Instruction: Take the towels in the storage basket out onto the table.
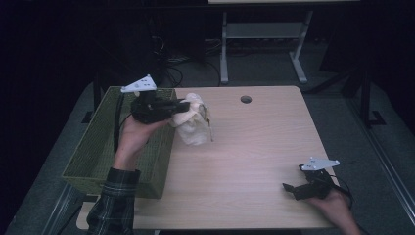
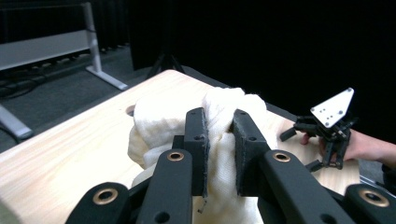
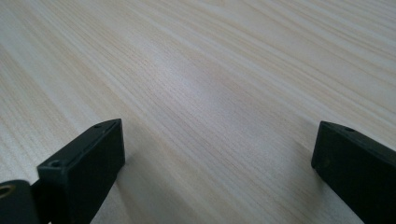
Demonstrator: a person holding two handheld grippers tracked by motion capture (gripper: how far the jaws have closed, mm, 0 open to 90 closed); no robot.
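Observation:
A crumpled cream cloth [image 1: 193,122] hangs above the table's left part, just right of the green basket [image 1: 93,152]. My left gripper [image 1: 185,105] is shut on the cloth [image 2: 219,121], its two black pads pinching a fold near the top while the rest droops below. At the table's near right corner, my right gripper [image 1: 289,189] rests low over the wood, held by a hand. Its jaws [image 3: 215,158] stand wide apart with bare tabletop between them. That right gripper [image 2: 308,144] also appears far off in the left gripper view.
The green woven basket sits along the table's left edge, partly over it. A round cable hole [image 1: 246,99] lies near the far edge of the wooden table [image 1: 254,147]. A white desk frame [image 1: 264,34] stands on the floor beyond.

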